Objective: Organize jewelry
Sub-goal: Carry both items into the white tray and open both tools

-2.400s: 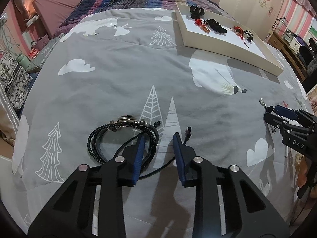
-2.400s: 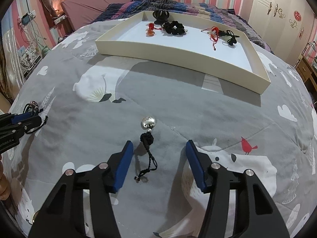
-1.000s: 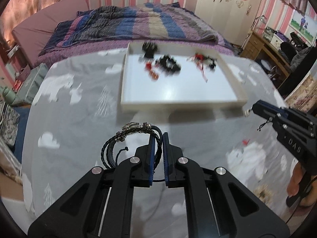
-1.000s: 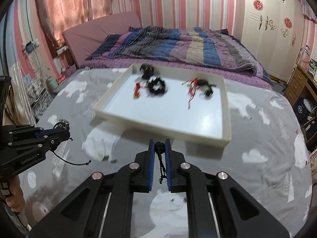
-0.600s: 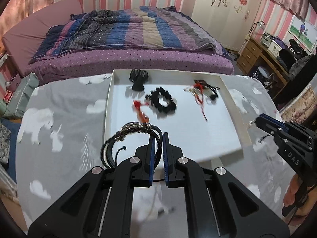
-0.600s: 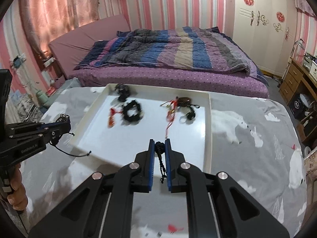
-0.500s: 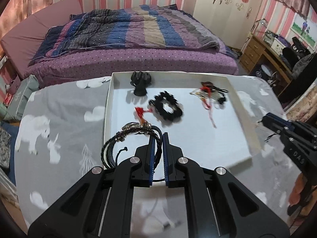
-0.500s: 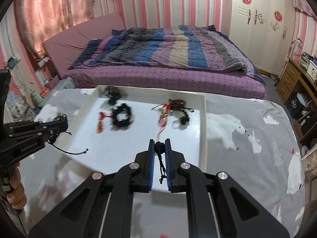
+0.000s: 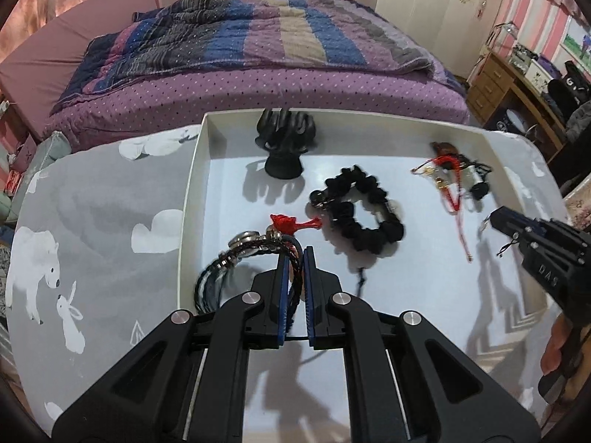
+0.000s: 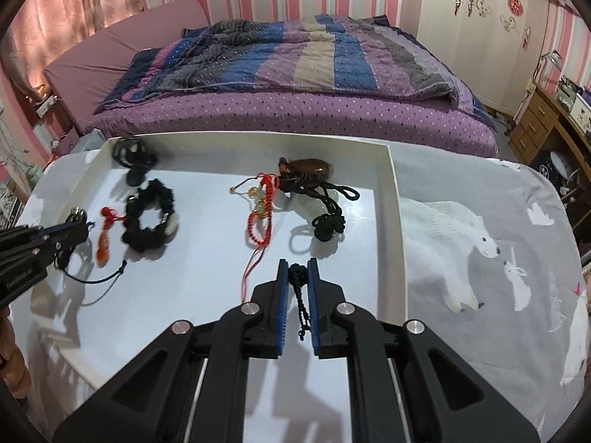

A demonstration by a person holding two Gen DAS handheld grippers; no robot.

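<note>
One tray (image 9: 186, 217); two grippers (image 9: 295, 254)

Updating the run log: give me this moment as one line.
left gripper: shut on braided bracelet | right gripper: shut on black cord | both over white tray | nothing released

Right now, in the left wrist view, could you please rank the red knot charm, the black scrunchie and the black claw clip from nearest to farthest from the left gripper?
From the left gripper:
1. Red knot charm, just beyond the fingertips.
2. Black scrunchie, farther, to the right.
3. Black claw clip, farthest, near the tray's far wall.
</note>
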